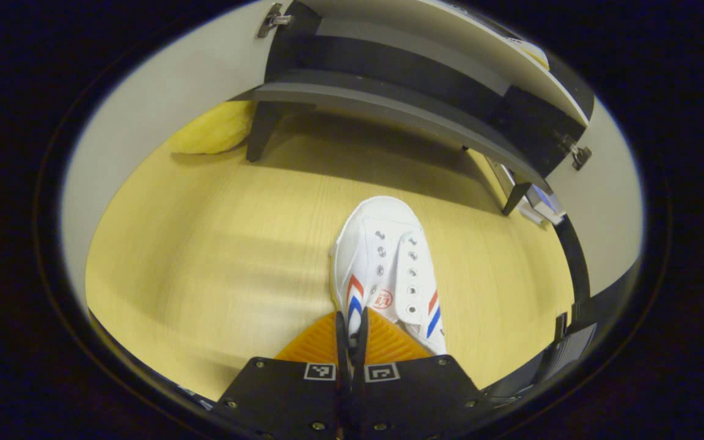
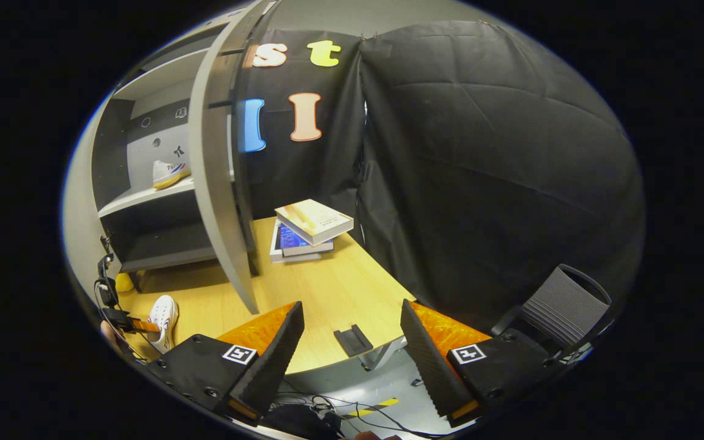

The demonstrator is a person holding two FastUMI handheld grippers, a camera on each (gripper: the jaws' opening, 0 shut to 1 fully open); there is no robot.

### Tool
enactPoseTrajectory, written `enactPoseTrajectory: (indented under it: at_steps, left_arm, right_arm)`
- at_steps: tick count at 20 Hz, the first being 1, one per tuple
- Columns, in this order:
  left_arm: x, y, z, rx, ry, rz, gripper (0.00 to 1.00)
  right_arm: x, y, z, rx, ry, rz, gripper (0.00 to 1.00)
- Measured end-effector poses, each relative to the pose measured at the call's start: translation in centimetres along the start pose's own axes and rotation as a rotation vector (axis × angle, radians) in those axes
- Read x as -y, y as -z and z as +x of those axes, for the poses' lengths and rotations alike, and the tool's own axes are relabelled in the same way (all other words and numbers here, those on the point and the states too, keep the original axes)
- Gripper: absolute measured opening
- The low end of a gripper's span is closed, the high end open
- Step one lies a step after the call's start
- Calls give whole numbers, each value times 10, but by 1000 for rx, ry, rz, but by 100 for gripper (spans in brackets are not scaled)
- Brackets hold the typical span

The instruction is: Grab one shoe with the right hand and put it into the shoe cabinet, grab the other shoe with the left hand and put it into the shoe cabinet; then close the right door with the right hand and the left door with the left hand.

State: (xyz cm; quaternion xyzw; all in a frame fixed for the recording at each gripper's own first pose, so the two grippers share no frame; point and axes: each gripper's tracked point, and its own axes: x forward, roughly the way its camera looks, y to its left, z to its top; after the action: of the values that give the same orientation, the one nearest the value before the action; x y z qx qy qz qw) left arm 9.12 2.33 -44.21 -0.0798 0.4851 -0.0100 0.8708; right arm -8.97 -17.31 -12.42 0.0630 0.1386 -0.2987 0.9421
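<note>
Two white canvas shoes with red and blue side stripes are in view. One shoe [image 1: 388, 269] lies on the wooden table [image 1: 205, 256] at the centre of the left gripper view, toe pointing up the frame towards the shoe cabinet [image 1: 401, 91], with metal eyelets and a small red mark on its tongue. The left gripper [image 1: 352, 333] at the bottom centre has its two fingers pressed together on the heel-side edge of this shoe, clamped on the collar. In the right gripper view the same shoe [image 2: 162, 318] shows at the lower left, with the left gripper [image 2: 138, 326] at its heel.

The other shoe [image 2: 170, 173] sits on the cabinet's upper shelf [image 2: 138, 198], at the upper left of the right gripper view, side-on with its pale sole showing.

The right gripper [image 2: 352, 348] holds its fingers wide apart at the bottom of its own view, with nothing between them.

The cabinet's right door [image 2: 217, 183] stands open, edge-on, between the shelves and a stack of books [image 2: 306, 232] near the frame's centre. A small dark holder [image 2: 353, 340] lies near the table's front edge, and a chair [image 2: 563, 315] sits at the lower right. A yellow soft object [image 1: 214, 128] rests beside the cabinet leg at the upper left of the left gripper view.
</note>
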Motion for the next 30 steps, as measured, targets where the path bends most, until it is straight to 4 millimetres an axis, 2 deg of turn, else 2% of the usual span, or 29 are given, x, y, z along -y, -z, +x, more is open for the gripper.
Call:
enactPoseTrajectory:
  at_steps: [2, 5, 7, 9, 10, 13, 17, 20, 23, 28, 29, 30]
  left_arm:
    - [-2, 1, -2, -14, -19, 56, 2]
    - [-2, -15, -17, -9, -36, 67, 2]
    - [-4, -27, -26, 31, -7, 50, 0]
    - [-7, -34, -30, 80, 14, 34, 0]
    - [-5, -27, -23, 112, 22, 35, 0]
    - [-4, -28, -18, 195, 34, 63, 1]
    - [-4, -28, -16, 295, 60, 54, 1]
    - [-4, -29, -16, 373, 66, 53, 1]
    - [-5, -30, -14, 462, 77, 48, 1]
    - [-5, -31, -15, 556, 34, 64, 1]
    - [-5, -32, -17, 570, 19, 68, 2]
    - [-5, -33, -16, 586, 10, 62, 1]
  right_arm:
    - [6, -11, 18, 16, 12, 14, 99]
    - [9, -28, 43, 28, 17, 25, 97]
    - [12, -44, 57, 67, 28, 39, 99]
    - [13, -51, 74, 75, 35, 43, 99]
    - [10, -54, 82, 67, 25, 46, 97]
    - [8, -73, 105, 96, 11, 37, 100]
    - [1, -90, 128, 118, -5, 52, 97]
    - [2, -98, 137, 133, -7, 78, 99]
    - [6, -94, 140, 137, -1, 96, 99]
    - [9, -77, 131, 135, 0, 168, 97]
    - [14, -74, 128, 145, 12, 158, 92]
    - [19, -74, 125, 154, 25, 144, 92]
